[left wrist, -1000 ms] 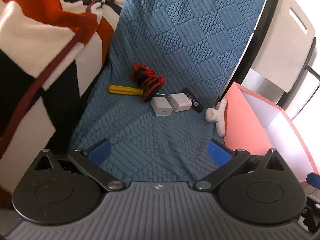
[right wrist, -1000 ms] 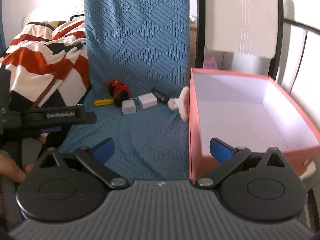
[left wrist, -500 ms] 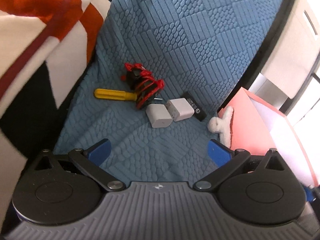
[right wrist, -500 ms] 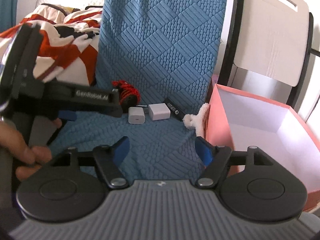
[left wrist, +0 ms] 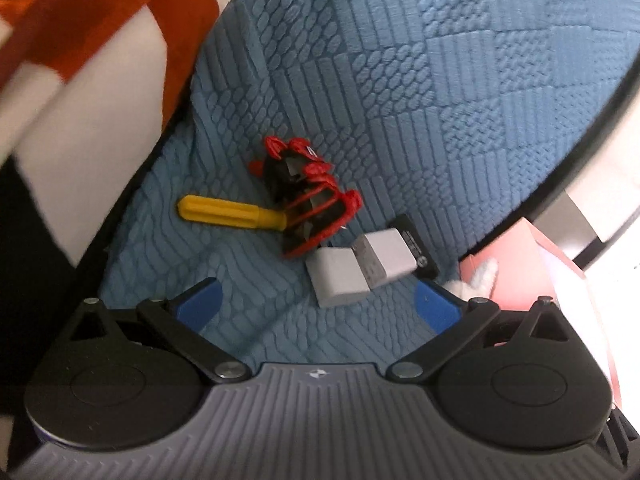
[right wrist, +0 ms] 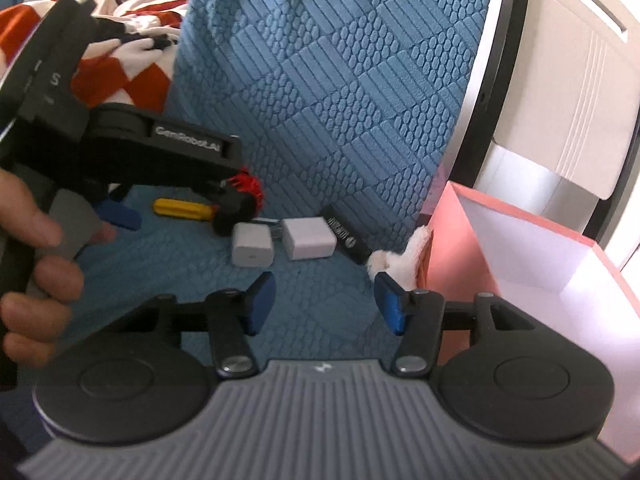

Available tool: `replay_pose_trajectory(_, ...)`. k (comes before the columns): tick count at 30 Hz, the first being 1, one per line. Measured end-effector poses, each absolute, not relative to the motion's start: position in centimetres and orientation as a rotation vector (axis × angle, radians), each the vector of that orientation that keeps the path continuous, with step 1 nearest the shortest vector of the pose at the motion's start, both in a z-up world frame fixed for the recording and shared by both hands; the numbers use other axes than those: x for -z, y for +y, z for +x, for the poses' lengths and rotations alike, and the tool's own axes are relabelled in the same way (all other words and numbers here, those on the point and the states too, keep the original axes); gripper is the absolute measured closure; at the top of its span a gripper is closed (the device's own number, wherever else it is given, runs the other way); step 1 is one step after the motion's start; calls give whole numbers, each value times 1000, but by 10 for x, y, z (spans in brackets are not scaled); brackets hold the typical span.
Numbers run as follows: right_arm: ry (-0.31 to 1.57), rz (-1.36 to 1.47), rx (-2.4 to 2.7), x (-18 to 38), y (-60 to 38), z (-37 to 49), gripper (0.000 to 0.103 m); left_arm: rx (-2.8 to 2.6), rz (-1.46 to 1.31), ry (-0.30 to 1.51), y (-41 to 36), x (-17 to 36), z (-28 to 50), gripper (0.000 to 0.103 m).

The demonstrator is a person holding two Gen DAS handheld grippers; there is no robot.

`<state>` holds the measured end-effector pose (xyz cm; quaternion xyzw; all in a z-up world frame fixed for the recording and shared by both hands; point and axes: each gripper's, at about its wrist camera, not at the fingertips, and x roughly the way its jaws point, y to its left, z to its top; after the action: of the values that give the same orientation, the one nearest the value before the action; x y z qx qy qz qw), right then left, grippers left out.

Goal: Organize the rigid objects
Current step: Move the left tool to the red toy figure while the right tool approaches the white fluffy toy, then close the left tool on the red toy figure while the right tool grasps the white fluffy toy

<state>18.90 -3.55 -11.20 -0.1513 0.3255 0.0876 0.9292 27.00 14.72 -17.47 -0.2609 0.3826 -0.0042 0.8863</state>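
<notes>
Rigid objects for sorting lie in a small group on the blue quilted cover (left wrist: 400, 100), close to the pink box (right wrist: 560, 264) that stands open at the right, so I judge the box is the place where they should go. In this group are a yellow-handled screwdriver (left wrist: 230, 213), a red and black coiled item (left wrist: 308, 196) that touches its shaft, two white charger blocks (left wrist: 338, 278) (left wrist: 384, 258) side by side, a flat black device (left wrist: 416, 240) partly under the second block, and a fluffy white clip (right wrist: 394, 262) leaning against the wall of the box. Everything is placed near one side, probably to make short moves into the box. The left gripper (left wrist: 318, 304) has its jaws spread wide and holds nothing; it points down at the first white block, which lies just ahead between the blue fingers (left wrist: 200, 302). The right gripper (right wrist: 322, 300) is also parted and empty, and it faces the space between the blocks and the clip. In the right wrist view the person's hand (right wrist: 38, 264) holds the handle of the left tool. The cover is soft and has a raised pattern, so small things may sit a little tilted on it. At the left there is an orange, white and black blanket (left wrist: 80, 60), and behind the box stands a pale panel with a slot (right wrist: 580, 80) in a dark frame.
</notes>
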Motion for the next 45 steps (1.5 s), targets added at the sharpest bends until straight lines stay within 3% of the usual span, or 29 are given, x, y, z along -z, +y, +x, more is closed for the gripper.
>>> replay_pose_trajectory(8, 671, -367, -125, 138, -36, 230, 46, -7, -593, 814, 157, 190, 309, 1)
replay_pose_trajectory(30, 772, -518, 99, 194, -32, 292, 46, 10, -758, 762, 192, 210, 375, 23)
replay_pose_trajectory(45, 761, -613, 143, 212, -29, 308, 47, 5, -854, 745, 229, 226, 384, 25)
